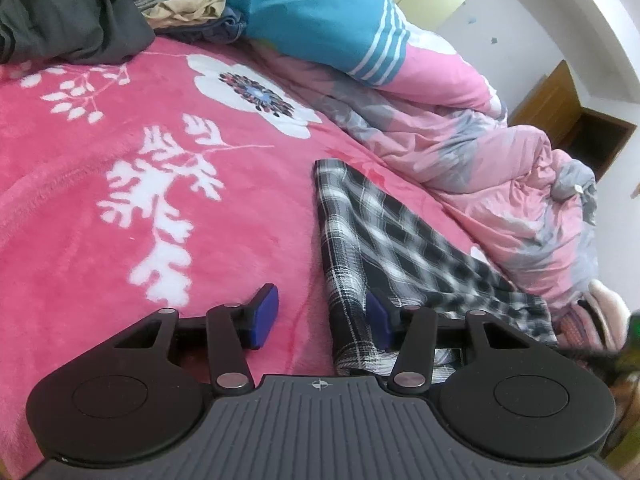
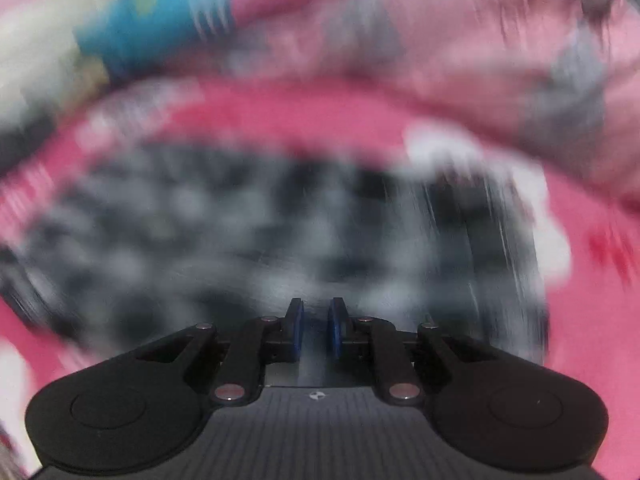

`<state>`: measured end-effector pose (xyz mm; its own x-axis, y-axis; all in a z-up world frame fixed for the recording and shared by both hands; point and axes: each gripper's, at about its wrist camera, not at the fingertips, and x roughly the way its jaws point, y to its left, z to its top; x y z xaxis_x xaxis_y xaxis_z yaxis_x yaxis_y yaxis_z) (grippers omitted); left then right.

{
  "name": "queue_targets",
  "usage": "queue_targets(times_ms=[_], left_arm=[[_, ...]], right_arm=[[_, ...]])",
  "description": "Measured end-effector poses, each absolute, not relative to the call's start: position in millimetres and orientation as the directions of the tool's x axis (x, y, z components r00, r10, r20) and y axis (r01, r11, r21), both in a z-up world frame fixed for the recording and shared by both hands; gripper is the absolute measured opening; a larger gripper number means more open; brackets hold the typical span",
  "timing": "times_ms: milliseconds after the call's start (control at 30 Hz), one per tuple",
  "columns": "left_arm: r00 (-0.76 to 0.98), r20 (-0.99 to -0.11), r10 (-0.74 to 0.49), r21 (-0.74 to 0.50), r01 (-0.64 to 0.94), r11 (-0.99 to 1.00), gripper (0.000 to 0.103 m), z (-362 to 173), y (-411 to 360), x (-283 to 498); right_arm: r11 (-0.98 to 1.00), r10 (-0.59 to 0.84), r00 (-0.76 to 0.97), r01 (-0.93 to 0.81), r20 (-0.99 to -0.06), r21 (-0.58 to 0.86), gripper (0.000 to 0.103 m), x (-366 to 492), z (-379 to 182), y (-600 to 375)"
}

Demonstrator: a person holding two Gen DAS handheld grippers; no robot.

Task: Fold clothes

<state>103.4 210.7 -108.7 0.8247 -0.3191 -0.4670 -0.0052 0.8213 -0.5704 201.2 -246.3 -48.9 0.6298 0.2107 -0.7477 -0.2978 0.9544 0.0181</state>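
Blue pads on the left gripper (image 1: 322,316) stand well apart, with an edge of the plaid cloth (image 1: 384,236) lying between them; neither pad presses it. That cloth spreads rightward across the pink blanket (image 1: 80,208), toward the rumpled quilt (image 1: 460,148). A heap of clothes (image 1: 100,4) sits at the far left. Over the right gripper (image 2: 316,328) everything smears; its jaws show a narrow gap, seemingly empty, above the plaid.

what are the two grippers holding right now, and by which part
Nothing. The left gripper stands open over the plaid garment; the right gripper has a narrow empty gap, above the same cloth.
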Motion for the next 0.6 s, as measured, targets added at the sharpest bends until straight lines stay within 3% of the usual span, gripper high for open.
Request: queue_targets(times_ms=[133,367,600], left_arm=[[0.828,-0.465,-0.313,-0.567,-0.007,0.824,0.05,-109,210,103],[0.838,-0.463,-0.288,-0.557,-0.023,0.83,0.051,-108,208,102],[0.913,-0.349,-0.21,-0.498,0.009,0.867,0.057,-77,200,77]], right_arm=[[0.955,0.189,0.593,-0.295,-0.783,0.007,0.015,183,-46,-270],[0.903,0.351,0.655,-0.425,-0.669,0.058,0.015,191,-28,-237],[0.874,0.342,0.497,-0.481,-0.798,0.075,0.016,179,-49,-240]])
